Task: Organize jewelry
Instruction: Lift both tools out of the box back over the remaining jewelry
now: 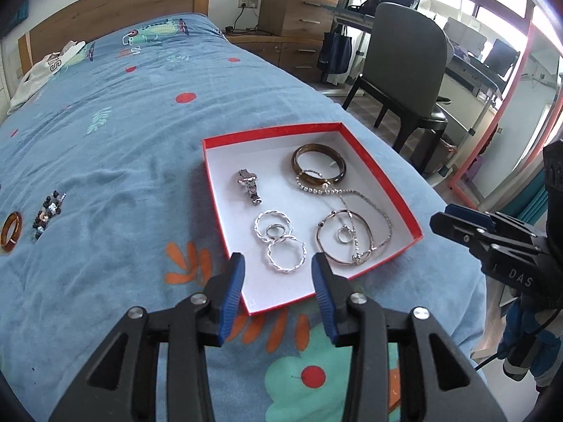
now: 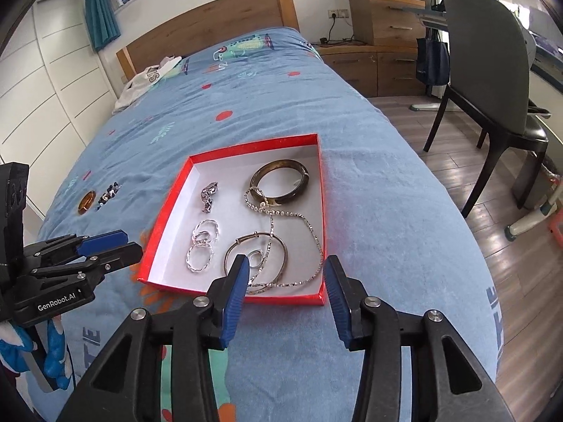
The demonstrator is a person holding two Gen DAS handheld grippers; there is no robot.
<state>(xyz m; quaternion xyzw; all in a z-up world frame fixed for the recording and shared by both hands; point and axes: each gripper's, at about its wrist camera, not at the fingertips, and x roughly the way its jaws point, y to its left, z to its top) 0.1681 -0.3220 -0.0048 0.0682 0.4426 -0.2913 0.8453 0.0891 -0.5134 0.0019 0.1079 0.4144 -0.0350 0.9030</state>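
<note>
A red box (image 1: 383, 172) (image 2: 165, 207) with a white floor lies on the blue bedspread. In it are a brown bangle (image 1: 318, 163) (image 2: 279, 180), a watch piece (image 1: 249, 186) (image 2: 209, 196), twisted silver hoops (image 1: 285, 255) (image 2: 200, 257), a silver bangle (image 1: 345, 242) (image 2: 278, 246) and a chain necklace (image 1: 366, 207) (image 2: 309, 228). An amber ring (image 1: 10, 230) (image 2: 86, 201) and a bead bracelet (image 1: 47, 216) (image 2: 109, 191) lie on the bed to the left of the box. My left gripper (image 1: 278, 272) hovers open above the box's near corner, holding nothing. My right gripper (image 2: 286, 277) is open above the near edge, also with nothing in it.
A white garment (image 1: 45, 66) (image 2: 151, 77) lies near the wooden headboard. A dark chair (image 1: 404, 81) (image 2: 492, 81), wooden drawers (image 1: 295, 17) (image 2: 387, 24) and a desk stand beyond the bed's right side. Wood floor (image 2: 492, 211) lies to the right.
</note>
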